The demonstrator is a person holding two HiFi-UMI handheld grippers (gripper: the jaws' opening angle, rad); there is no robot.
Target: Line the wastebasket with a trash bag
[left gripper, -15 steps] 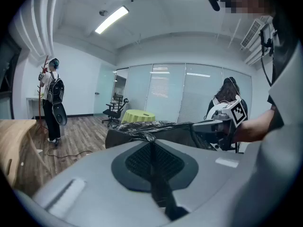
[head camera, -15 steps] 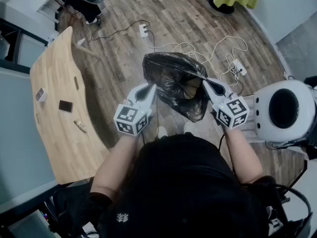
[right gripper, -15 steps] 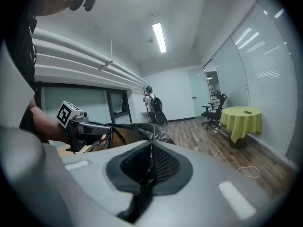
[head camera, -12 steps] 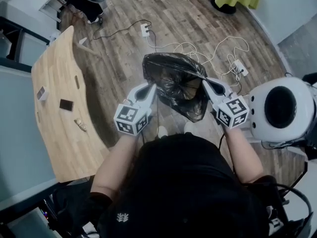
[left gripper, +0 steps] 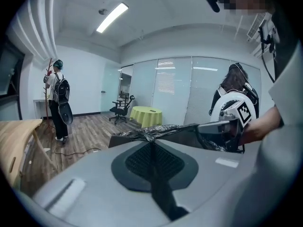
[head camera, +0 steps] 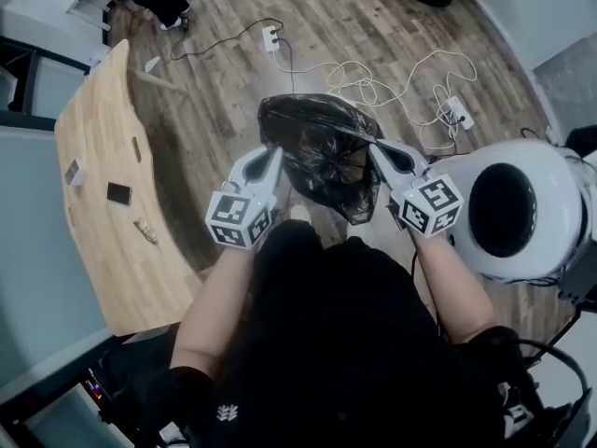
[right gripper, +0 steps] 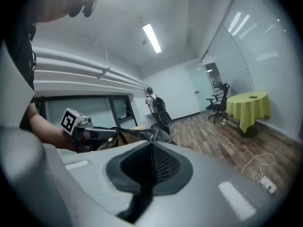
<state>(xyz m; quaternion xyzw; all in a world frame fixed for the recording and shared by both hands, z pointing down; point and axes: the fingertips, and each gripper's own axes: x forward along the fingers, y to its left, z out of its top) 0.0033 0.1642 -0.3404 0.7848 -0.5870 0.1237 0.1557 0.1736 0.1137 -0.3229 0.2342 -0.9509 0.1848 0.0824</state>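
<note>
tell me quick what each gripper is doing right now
Left gripper: closed on the trash bag rim.
Right gripper: closed on the trash bag's opposite rim.

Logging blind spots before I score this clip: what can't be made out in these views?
- Wastebasket inside: in the head view it is only a dark opening.
- Bag depth: lost in black folds in the head view, and the gripper views show only its rim.
- Small items on the table: too small to name in the head view.
</note>
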